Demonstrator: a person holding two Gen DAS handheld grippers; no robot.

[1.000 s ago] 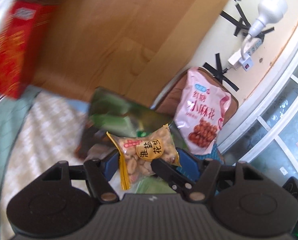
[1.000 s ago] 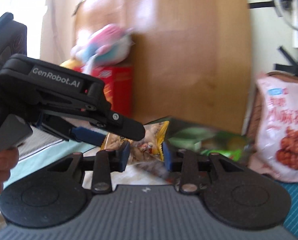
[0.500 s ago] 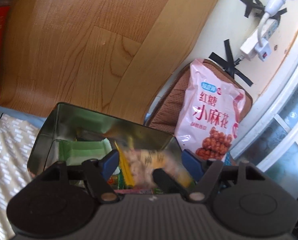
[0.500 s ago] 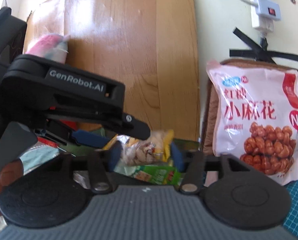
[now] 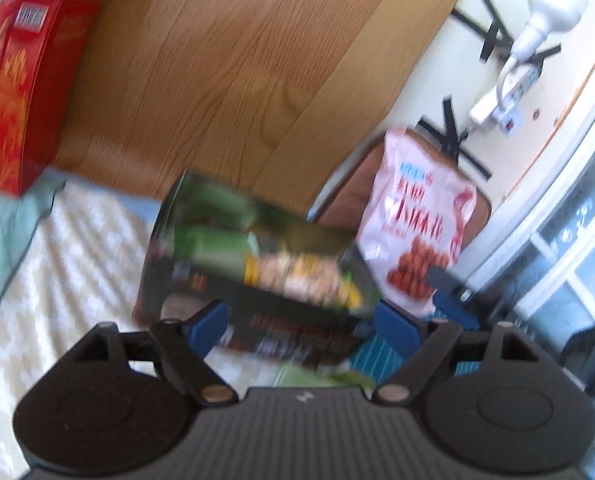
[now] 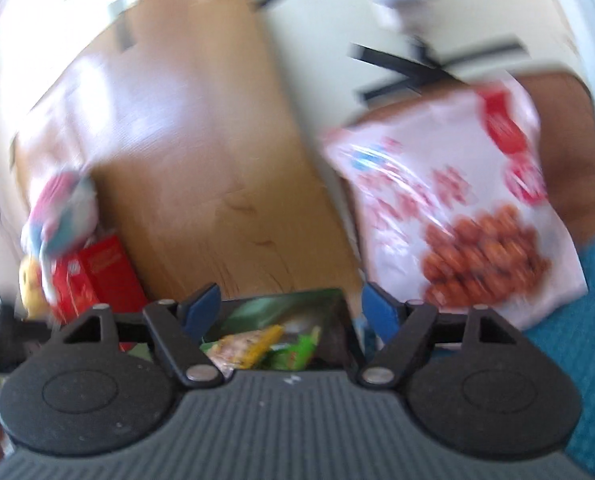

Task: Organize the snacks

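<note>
A dark metal tin stands on the bed and holds green packets and the yellow peanut packet. My left gripper is open and empty just in front of the tin. My right gripper is open and empty above the tin's near side, with the peanut packet lying inside below it. A large pink snack bag leans upright to the right of the tin; it also shows in the right wrist view. Both views are blurred.
A red box stands at the left against a wooden board, with a plush toy on top. A brown cushion backs the pink bag. A power strip hangs on the wall. The patterned bedcover lies at the left.
The peanut packet left my grippers and now lies in the tin. Both grippers opened wider and drew back from the tin.
</note>
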